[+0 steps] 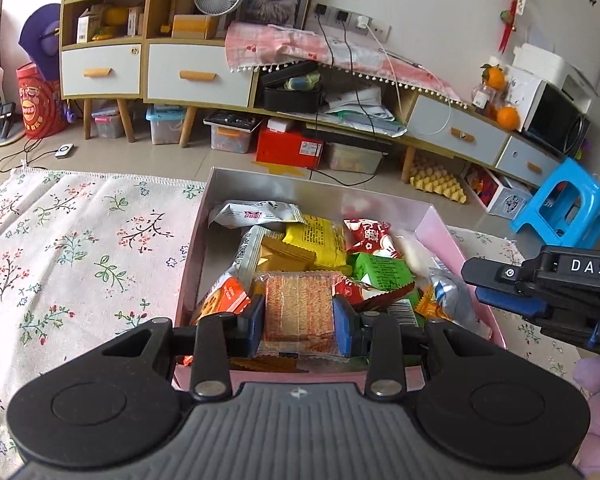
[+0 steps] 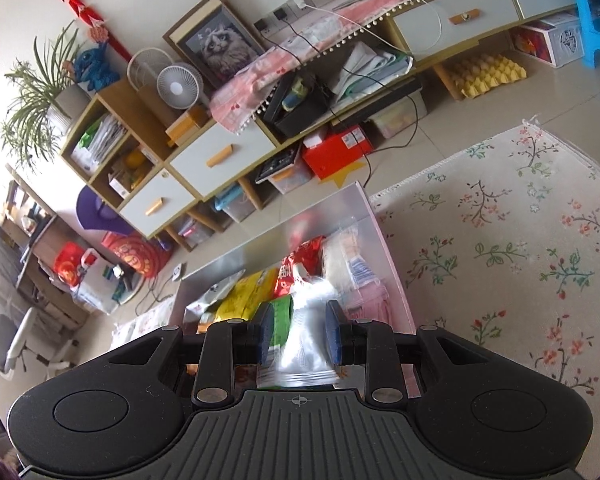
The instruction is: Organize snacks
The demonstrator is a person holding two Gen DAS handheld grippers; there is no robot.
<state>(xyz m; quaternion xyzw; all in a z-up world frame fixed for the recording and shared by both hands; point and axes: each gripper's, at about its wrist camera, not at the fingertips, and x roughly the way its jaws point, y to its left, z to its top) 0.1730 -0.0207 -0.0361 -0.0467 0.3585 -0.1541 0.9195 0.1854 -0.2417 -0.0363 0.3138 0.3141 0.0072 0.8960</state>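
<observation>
A clear-wrapped orange wafer pack [image 1: 299,312] sits clamped between the left gripper [image 1: 299,322] pads, over the near end of the pink snack box [image 1: 452,236]. The right gripper [image 2: 299,334] pinches a silvery packet [image 2: 306,344], jaws narrow. Both appear mid-placement; next each pack likely needs lowering among the snacks, then release.

Pink box [image 1: 452,240] on floral cloth, full w/ mixed snack packs; orange cracker pack [image 1: 299,312] upright, front, prob. clear-wrapped.
</observation>
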